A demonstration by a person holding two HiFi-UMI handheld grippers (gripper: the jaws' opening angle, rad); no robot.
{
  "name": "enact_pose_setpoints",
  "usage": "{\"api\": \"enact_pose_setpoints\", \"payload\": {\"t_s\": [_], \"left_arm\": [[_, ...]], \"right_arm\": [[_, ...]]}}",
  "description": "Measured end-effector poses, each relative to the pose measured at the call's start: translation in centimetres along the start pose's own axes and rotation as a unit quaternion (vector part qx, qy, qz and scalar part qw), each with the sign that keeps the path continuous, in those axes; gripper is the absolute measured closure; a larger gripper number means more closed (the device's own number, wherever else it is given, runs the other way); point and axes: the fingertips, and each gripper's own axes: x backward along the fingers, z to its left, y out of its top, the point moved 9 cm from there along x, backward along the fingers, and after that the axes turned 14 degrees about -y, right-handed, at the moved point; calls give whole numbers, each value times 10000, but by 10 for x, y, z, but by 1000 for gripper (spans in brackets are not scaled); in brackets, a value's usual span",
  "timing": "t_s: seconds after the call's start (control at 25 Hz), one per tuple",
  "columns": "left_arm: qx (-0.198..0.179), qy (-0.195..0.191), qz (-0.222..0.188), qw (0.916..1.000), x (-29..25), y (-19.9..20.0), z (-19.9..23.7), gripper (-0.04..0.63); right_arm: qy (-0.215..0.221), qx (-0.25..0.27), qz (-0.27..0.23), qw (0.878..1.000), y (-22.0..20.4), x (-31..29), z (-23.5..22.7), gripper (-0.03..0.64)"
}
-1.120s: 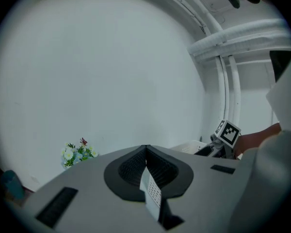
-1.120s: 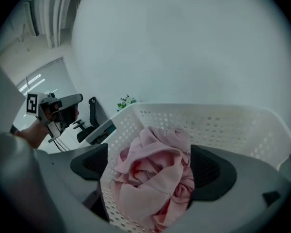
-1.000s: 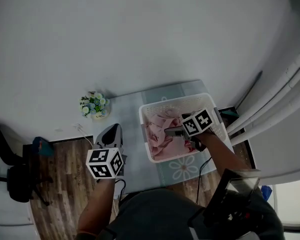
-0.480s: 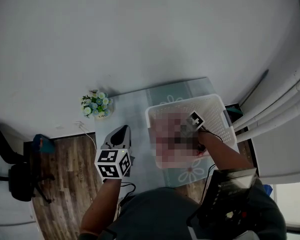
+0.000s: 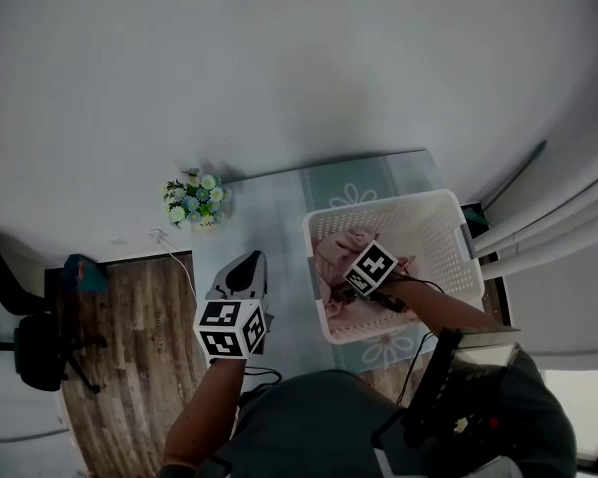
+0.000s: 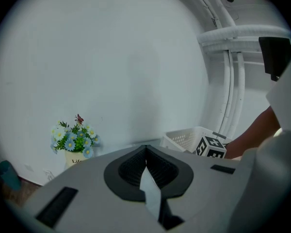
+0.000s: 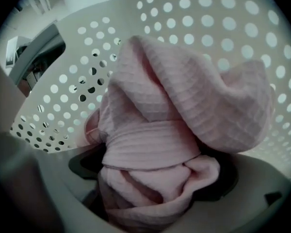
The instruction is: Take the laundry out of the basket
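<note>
A white perforated laundry basket (image 5: 434,235) stands on a pale green floral mat, with pink ribbed laundry (image 5: 337,250) bunched in its left half. My right gripper (image 5: 347,275) reaches down into the basket from the lower right, and its marker cube sits over the cloth. In the right gripper view the pink laundry (image 7: 184,110) fills the frame. A thick fold of it is pinched in the right gripper (image 7: 150,191), in front of the basket wall (image 7: 63,96). My left gripper (image 5: 250,260) hovers left of the basket. Seen in its own view, the left gripper (image 6: 145,152) is shut and empty.
A small pot of blue and white flowers (image 5: 194,200) stands at the mat's far left corner against the white wall, flowers (image 6: 73,139) also in the left gripper view. Wooden floor and a dark chair base (image 5: 35,352) lie left. White pipes (image 5: 548,222) run right of the basket.
The right gripper has sunk from above the basket down into the pink laundry and shut on a fold. The left gripper has barely moved.
</note>
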Motion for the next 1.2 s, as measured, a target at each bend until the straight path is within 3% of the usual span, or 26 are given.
{"api": "enact_pose_setpoints", "payload": {"t_s": [0.44, 0.72, 0.88, 1.2], "left_arm": [[169, -78, -35, 9998, -5, -2, 6, 586], [256, 72, -66, 9996, 3, -5, 10, 586], [53, 240, -73, 9997, 14, -2, 8, 586], [-65, 445, -308, 9985, 37, 13, 6, 586]], "right_arm": [[-363, 103, 175, 9991, 5, -9, -4, 86], [-578, 75, 250, 9980, 9, -10, -11, 230], [-543, -22, 119, 9985, 6, -5, -9, 295], [-257, -337, -280, 9987, 9, 17, -16, 336]]}}
